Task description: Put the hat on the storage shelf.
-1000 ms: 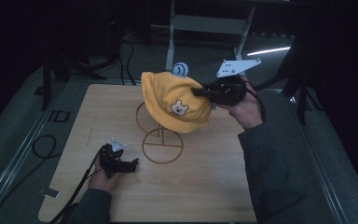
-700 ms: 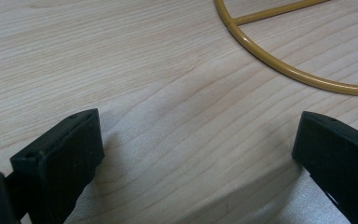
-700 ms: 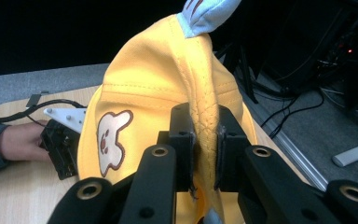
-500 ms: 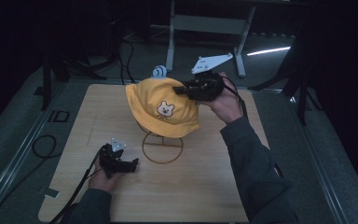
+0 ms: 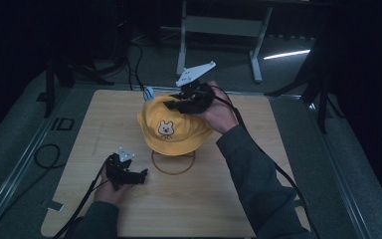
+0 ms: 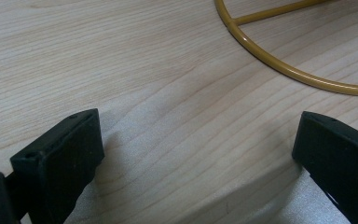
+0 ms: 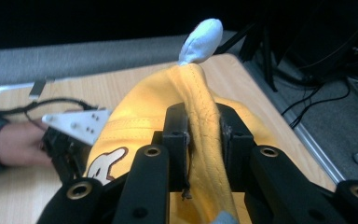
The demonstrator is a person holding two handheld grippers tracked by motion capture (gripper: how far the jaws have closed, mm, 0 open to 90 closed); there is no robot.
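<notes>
the right hand-held gripper sits over the back half of the bench, its jaws pinching a raised fold in the crown of the yellow hat. in the right gripper view the fold of the yellow hat runs up between the two black pads, which press on it from both sides; the jaws have just been opening a little, with the cloth between them and the pads touching it. beyond the jaws a small pale blue ear stands up at the far end of the fold. below the right hand-held gripper the hat hangs with its brim spread, a bear face patch turned toward the person's side.

under the hat, and just nearer the person than the right hand-held gripper, the gold wire ring of a stand lies flat on the bench, its far part hidden by the brim.

the left hand-held gripper rests low on the bench, well apart from the hat and just beside the ring's near left edge. in the left gripper view its jaws stand spread wide with bare wood between them, and the gold wire ring curves across just ahead of them.
</notes>
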